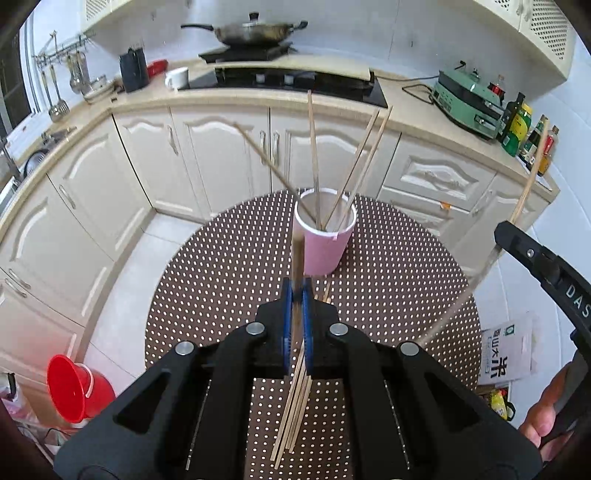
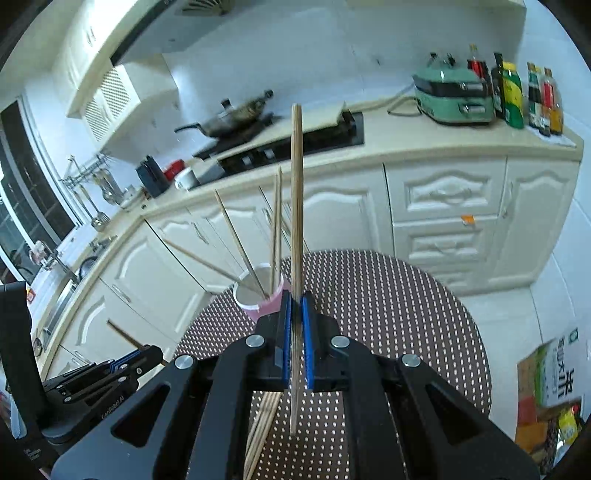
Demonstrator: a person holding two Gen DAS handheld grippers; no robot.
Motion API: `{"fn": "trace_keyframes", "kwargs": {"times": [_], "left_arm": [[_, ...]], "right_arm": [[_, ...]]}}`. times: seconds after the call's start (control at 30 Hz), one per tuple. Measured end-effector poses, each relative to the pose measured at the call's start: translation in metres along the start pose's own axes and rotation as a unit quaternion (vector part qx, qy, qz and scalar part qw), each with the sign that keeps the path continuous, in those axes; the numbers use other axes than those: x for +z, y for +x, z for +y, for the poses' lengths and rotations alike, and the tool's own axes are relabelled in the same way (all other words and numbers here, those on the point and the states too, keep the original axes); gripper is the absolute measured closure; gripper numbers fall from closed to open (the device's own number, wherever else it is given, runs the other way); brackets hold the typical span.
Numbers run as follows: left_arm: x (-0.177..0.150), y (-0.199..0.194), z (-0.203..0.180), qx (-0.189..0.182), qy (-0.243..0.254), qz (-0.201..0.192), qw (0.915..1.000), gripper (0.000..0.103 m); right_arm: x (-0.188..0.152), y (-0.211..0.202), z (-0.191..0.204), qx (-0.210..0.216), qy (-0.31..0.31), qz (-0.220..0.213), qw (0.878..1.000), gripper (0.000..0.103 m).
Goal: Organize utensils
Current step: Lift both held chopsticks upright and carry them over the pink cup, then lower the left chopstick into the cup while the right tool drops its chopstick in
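Observation:
A pink cup [image 1: 325,242] stands on the round dotted table [image 1: 406,280] and holds several wooden chopsticks [image 1: 314,155]. My left gripper [image 1: 297,291] is shut on one chopstick [image 1: 296,254], held just in front of the cup. More loose chopsticks [image 1: 293,413] lie on the table under it. My right gripper [image 2: 296,299] is shut on an upright chopstick [image 2: 296,192], to the right of the cup [image 2: 264,302]. The right gripper [image 1: 543,266] shows at the right edge of the left wrist view; the left gripper [image 2: 122,363] shows low on the left of the right wrist view.
Cream kitchen cabinets [image 1: 192,155] and a counter with a hob and pan [image 1: 255,33] stand behind the table. A red bucket [image 1: 79,387] is on the floor at left. A rice bag [image 1: 506,349] lies on the floor at right.

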State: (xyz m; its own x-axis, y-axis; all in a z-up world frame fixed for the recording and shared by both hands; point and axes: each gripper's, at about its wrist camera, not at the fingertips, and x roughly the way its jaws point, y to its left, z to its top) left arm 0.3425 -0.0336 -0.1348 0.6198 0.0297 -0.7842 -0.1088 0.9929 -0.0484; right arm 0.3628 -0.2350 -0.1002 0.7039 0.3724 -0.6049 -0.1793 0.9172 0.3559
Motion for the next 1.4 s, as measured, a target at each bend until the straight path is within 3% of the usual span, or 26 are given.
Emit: {"fn": "trace_keyframes", "kwargs": {"times": [0.23, 0.53, 0.7, 1.0, 1.07, 1.4], "left_arm": [[0.02, -0.026, -0.006, 0.006, -0.003, -0.035, 0.9994, 0.098], [0.065, -0.048, -0.006, -0.007, 0.004, -0.069, 0.9976, 0.098], [0.091, -0.052, -0.005, 0.004, 0.016, -0.086, 0.9962, 0.098], [0.125, -0.036, -0.002, -0.005, 0.011, -0.097, 0.9952, 0.098], [0.128, -0.031, -0.001, -0.021, 0.004, -0.102, 0.9945, 0.098], [0.136, 0.029, -0.005, -0.033, 0.012, -0.054, 0.9979, 0.098]], "right_arm": [[0.028, -0.009, 0.005, 0.017, -0.004, -0.032, 0.999, 0.098], [0.066, -0.006, 0.029, 0.025, -0.03, -0.072, 0.997, 0.098], [0.083, 0.003, 0.039, 0.029, -0.037, -0.082, 0.996, 0.098], [0.098, 0.042, 0.05, 0.028, -0.047, -0.067, 0.996, 0.098], [0.098, 0.052, 0.05, 0.026, -0.05, -0.061, 0.997, 0.099], [0.086, 0.105, 0.045, 0.009, -0.056, -0.01, 0.998, 0.099]]}}
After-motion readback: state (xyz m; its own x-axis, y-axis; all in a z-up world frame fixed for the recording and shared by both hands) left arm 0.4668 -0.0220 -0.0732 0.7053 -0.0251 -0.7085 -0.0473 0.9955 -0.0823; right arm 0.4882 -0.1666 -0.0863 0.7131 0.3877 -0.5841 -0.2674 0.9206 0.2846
